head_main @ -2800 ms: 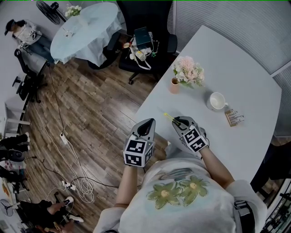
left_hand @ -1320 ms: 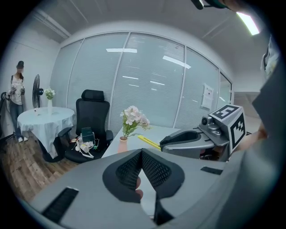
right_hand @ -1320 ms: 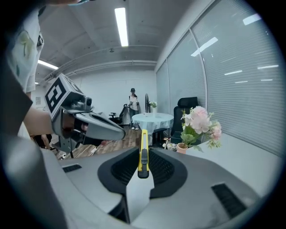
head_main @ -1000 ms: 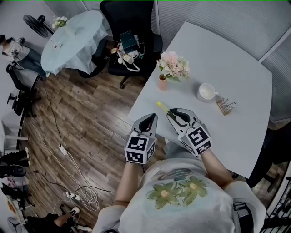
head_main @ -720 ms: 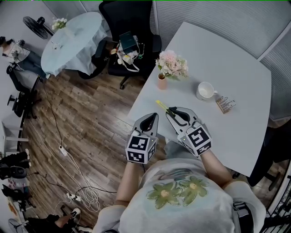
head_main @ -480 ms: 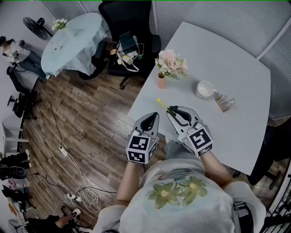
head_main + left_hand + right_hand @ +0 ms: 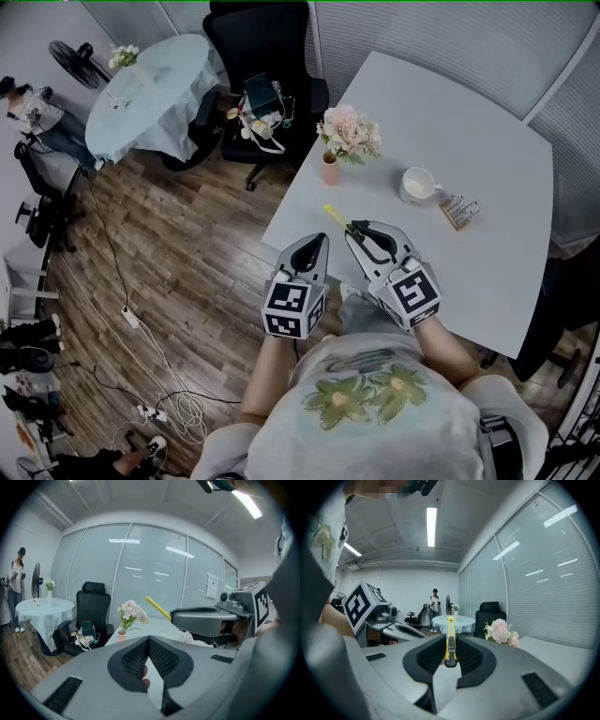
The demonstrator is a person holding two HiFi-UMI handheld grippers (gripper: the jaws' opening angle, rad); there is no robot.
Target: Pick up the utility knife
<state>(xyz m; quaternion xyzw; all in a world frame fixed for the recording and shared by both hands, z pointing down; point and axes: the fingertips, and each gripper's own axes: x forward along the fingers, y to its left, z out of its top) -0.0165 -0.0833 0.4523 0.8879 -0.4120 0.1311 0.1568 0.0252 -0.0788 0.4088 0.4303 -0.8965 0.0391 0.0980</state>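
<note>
1. Wood floor (image 7: 187,253) runs under a white table (image 7: 469,131), a black office chair (image 7: 267,37) and a round table (image 7: 150,80) with a pale cloth.
2. On the white table stand a small pot of pink flowers (image 7: 349,136) and a white cup (image 7: 415,185). A small printed box (image 7: 458,211) lies just beside the cup.
3. The right gripper (image 7: 359,230) is closed on the yellow utility knife (image 7: 336,216). In the right gripper view the knife stands on edge between the two black pads, and both pads press on it.
4. The knife is clear of the tabletop, near the table's front edge. Its yellow end sticks out past the jaws toward the flowers.
5. The left gripper (image 7: 320,240) hangs beside the right one, off the table's edge and over the floor. Its jaws are together at the tips with nothing between them.
</note>
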